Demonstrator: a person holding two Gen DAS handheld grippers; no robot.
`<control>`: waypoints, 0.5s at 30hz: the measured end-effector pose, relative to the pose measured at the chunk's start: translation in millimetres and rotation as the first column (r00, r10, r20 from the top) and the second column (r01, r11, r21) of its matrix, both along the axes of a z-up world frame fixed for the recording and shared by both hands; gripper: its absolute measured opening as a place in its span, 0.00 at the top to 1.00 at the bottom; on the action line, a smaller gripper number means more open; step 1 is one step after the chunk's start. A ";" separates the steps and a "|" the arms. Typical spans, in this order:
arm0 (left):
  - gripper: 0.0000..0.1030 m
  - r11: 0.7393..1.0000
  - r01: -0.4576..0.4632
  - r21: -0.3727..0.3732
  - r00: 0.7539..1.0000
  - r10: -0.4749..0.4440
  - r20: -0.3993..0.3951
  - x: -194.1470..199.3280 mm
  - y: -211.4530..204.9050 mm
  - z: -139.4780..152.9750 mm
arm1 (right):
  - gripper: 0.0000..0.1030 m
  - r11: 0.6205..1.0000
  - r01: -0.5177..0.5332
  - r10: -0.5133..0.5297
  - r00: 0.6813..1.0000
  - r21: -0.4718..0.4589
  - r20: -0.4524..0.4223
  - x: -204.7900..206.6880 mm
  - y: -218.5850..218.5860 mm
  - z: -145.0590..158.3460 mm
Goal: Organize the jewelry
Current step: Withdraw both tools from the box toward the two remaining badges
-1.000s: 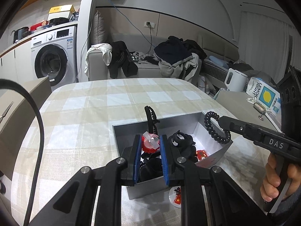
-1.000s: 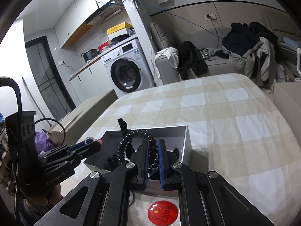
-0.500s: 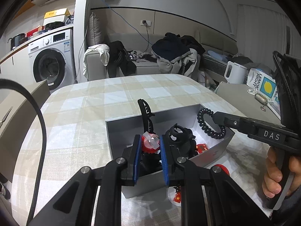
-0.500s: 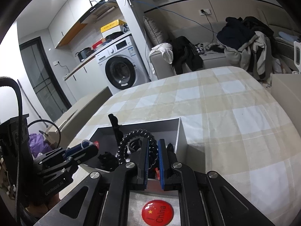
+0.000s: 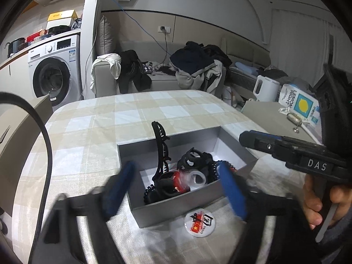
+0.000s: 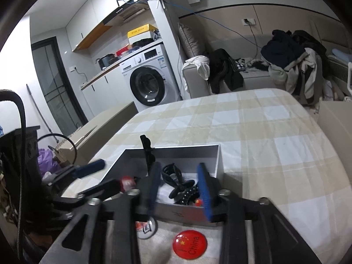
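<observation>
A grey open box [image 5: 136, 154] [image 6: 216, 154] stands on the checked tablecloth and holds black hair clips, a red and clear ornament [image 5: 187, 179] and a black coiled hair tie [image 6: 187, 194]. A tall black claw clip [image 5: 161, 147] [image 6: 148, 154] leans upright in it. My left gripper [image 5: 176, 189] is open and empty over the box's near side. My right gripper [image 6: 179, 189] is open and empty over the box; it also shows in the left wrist view [image 5: 253, 139].
A round red "China" badge [image 6: 189, 246] and a clear badge [image 5: 200, 222] [image 6: 145, 227] lie on the cloth in front of the box. A sofa with clothes [image 5: 193, 66] and a washing machine [image 5: 55, 74] stand behind the table.
Both grippers have opened. The red ornament left the left jaws and the coiled hair tie left the right jaws; both now lie in the box.
</observation>
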State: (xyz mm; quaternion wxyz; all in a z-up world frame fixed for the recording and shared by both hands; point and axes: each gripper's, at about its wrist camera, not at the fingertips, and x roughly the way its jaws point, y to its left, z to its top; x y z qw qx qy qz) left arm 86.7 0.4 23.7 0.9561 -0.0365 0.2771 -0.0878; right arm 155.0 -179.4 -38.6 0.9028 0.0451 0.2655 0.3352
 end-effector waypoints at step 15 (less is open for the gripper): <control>0.01 0.999 -0.046 -0.012 0.998 0.046 -0.042 -47.2 2.1 -15.3 | 0.00 0.996 -0.076 0.072 0.994 -0.045 -0.081 -23.3 -28.3 -24.4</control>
